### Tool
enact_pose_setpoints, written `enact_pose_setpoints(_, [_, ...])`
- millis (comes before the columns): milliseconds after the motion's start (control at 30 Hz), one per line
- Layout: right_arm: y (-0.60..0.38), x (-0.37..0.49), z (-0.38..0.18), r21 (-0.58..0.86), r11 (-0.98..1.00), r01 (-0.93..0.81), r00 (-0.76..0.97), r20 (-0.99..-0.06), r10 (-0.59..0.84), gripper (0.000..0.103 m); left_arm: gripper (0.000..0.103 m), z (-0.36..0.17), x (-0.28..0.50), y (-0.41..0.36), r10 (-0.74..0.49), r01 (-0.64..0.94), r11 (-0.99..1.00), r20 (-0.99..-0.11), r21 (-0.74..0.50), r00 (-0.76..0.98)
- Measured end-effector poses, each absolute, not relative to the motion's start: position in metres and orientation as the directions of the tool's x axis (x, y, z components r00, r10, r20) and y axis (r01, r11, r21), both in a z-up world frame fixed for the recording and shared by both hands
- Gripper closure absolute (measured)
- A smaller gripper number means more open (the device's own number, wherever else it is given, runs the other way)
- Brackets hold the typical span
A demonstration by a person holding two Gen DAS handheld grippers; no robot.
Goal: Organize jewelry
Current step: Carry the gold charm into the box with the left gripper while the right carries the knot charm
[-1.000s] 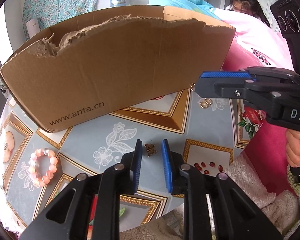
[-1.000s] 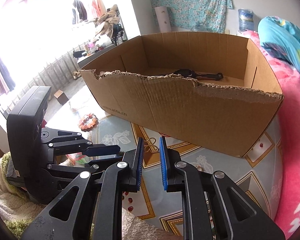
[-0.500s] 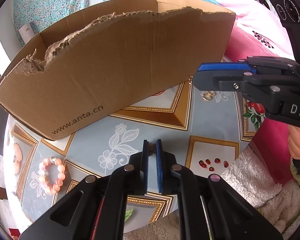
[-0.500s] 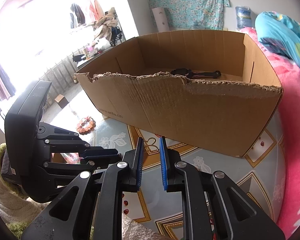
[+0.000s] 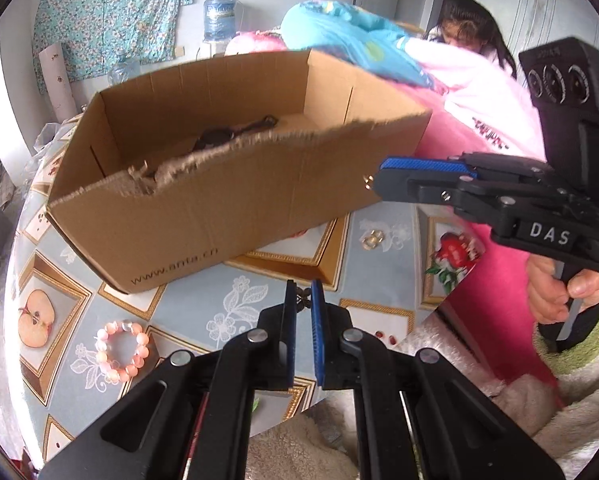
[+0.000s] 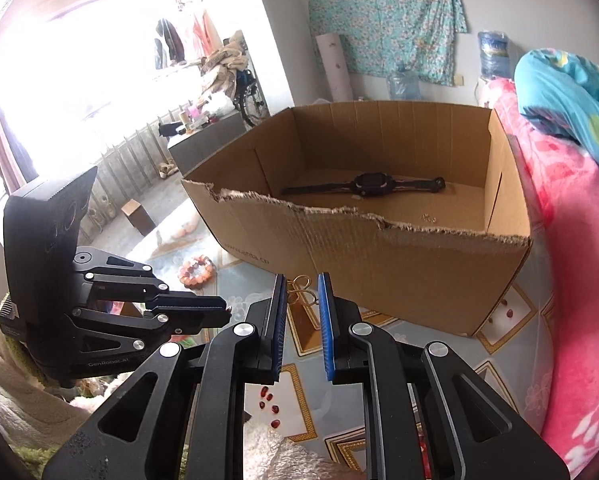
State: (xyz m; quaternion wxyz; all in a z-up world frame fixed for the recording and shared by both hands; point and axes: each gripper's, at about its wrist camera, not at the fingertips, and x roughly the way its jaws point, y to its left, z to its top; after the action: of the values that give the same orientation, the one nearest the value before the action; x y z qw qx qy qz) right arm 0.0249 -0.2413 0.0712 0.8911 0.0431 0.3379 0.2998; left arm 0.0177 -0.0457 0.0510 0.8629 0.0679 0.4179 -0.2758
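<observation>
Lifted, the left tool (image 5: pixel 304 300) pinches the small brooch (image 5: pixel 302 298).

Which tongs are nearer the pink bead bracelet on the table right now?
Left. The left tongs, gripping a small bronze charm, are just right of the pink bead bracelet; the right tongs, holding gold loops, are farther right, beyond the left ones.

Each claw (image 5: pixel 303 300) is black plastic with 2 blue ribbed pads (image 5: pixel 318 332), silver screws, white "DAS" lettering; bare hand (image 5: pixel 555 296).
</observation>
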Motion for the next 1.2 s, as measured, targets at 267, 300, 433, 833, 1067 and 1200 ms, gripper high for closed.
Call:
enact_pose_setpoints(267, [-0.24,0.078,0.101,0.25,0.84,-0.482,0.63,-0.567,0.53,0.089,0.097,0.103,0.071,-0.039,-0.453,0.482,0.863,-0.654,-0.152,0.606])
enact_pose_setpoints(300, [-0.239,0.091,0.098,0.256,0.848,-0.463,0.62,-0.59,0.517,0.089,0.097,0.1,0.084,-0.042,-0.446,0.465,0.869,-0.67,-0.167,0.593])
enact_pose_setpoints(433, [-0.235,0.137,0.082,0.285,0.874,-0.395,0.568,-0.672,0.476,0.089,0.096,0.084,0.134,-0.057,-0.401,0.421,0.892,-0.721,-0.165,0.566])
enact_pose_setpoints(833, [-0.251,0.162,0.081,0.316,0.882,-0.351,0.598,-0.65,0.47,0.078,0.074,0.064,0.181,-0.062,-0.423,0.357,0.899,-0.717,-0.255,0.554])
enact_pose_setpoints(1067, [-0.269,0.131,0.096,0.345,0.878,-0.332,0.646,-0.595,0.478,0.077,0.068,0.078,0.157,-0.04,-0.472,0.368,0.879,-0.661,-0.302,0.583])
enact_pose_setpoints(1200, [-0.281,0.094,0.116,0.358,0.864,-0.355,0.704,-0.506,0.499,0.069,0.063,0.097,0.121,-0.023,-0.526,0.413,0.85,-0.575,-0.327,0.627])
